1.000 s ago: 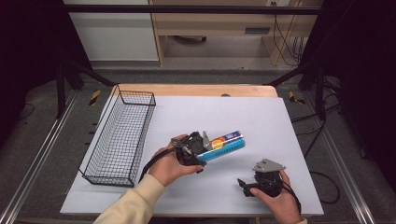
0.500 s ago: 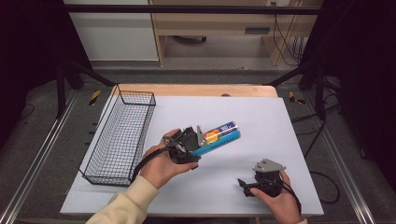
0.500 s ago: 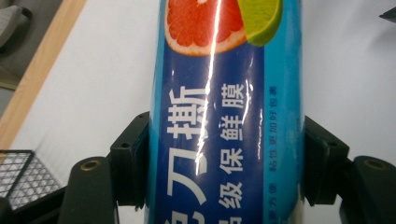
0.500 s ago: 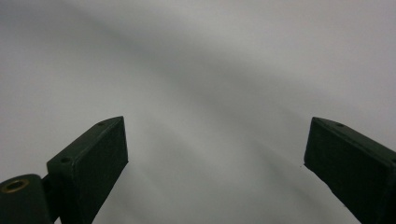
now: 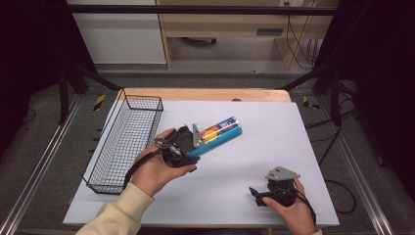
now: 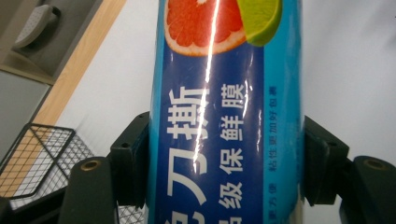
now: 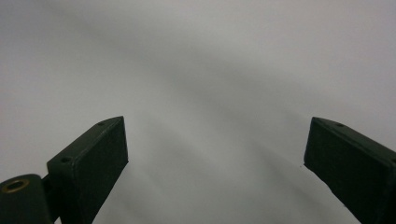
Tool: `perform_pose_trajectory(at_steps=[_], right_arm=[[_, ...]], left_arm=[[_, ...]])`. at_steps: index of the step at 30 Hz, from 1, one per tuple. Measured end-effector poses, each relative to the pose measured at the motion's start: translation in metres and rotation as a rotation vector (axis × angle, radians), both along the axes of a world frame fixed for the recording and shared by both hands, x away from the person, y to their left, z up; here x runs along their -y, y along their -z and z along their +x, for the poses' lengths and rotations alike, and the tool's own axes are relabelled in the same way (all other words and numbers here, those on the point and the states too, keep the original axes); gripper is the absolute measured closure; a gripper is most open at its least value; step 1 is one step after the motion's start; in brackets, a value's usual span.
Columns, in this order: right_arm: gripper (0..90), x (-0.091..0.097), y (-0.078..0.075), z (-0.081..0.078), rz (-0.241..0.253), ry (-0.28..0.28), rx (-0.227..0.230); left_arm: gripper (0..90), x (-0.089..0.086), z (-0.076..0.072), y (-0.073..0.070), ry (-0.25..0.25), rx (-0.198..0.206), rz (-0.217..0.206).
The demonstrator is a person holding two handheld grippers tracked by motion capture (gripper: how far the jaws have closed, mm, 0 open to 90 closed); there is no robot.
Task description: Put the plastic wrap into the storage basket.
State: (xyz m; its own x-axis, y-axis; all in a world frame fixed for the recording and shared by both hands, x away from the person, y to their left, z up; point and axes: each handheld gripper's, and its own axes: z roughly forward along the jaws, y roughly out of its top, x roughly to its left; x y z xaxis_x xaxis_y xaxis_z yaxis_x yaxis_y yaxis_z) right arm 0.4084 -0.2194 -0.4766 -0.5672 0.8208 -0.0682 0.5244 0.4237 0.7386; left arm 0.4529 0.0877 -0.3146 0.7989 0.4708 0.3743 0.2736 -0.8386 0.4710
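Gripping a blue tube printed "保鲜膜" with citrus pictures, left gripper; right gripper fingers spread, empty.

Right gripper jaws apart, perhaps blurred white surface

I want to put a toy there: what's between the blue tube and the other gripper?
Nothing: the high view shows bare white tabletop between blue cylindrical tube and right gripper.

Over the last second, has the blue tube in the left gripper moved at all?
Yes. The blue tube, clamped in the left gripper, has shifted left toward the wire basket and tilted its far end upward.
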Motion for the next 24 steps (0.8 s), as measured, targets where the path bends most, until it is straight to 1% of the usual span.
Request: perform_pose_trajectory(at_steps=[3, 6, 12, 16, 17, 18, 19, 20, 22, 24], right_arm=[[6.7, 0.0, 0.0, 0.0, 0.001, 0.001, -0.001], [6.7, 0.001, 0.0, 0.0, 0.001, 0.002, 0.0], [6.7, 0.001, 0.0, 0.0, 0.006, 0.007, 0.001], [6.8, 0.002, 0.0, 0.0, 0.005, 0.007, 0.004], [6.8, 0.002, 0.0, 0.0, 0.011, 0.011, 0.003], [6.8, 0.002, -0.001, 0.0, 0.011, 0.011, 0.002], [6.8, 0.002, 0.0, 0.0, 0.009, 0.011, 0.004], [6.8, 0.002, 0.0, 0.0, 0.009, 0.011, 0.004], [6.8, 0.003, -0.001, 0.0, 0.005, 0.012, 0.008], [7.6, 0.003, -0.001, 0.0, 0.004, 0.014, 0.01]], left_arm=[[31.6, -0.008, 0.0, -0.004, -0.016, 0.006, -0.005], [31.6, -0.016, 0.0, -0.008, -0.033, 0.01, 0.001], [31.6, -0.031, -0.002, -0.013, -0.066, 0.022, -0.008], [31.6, -0.036, -0.003, -0.015, -0.077, 0.021, -0.005], [31.6, -0.04, -0.003, -0.016, -0.088, 0.026, -0.006], [31.7, -0.04, -0.003, -0.016, -0.088, 0.026, -0.006], [31.6, -0.045, -0.003, -0.016, -0.098, 0.028, -0.014], [31.6, -0.045, -0.003, -0.016, -0.098, 0.028, -0.014], [31.6, -0.05, -0.004, -0.017, -0.108, 0.028, -0.01], [31.6, -0.058, -0.004, -0.016, -0.127, 0.028, -0.017]])
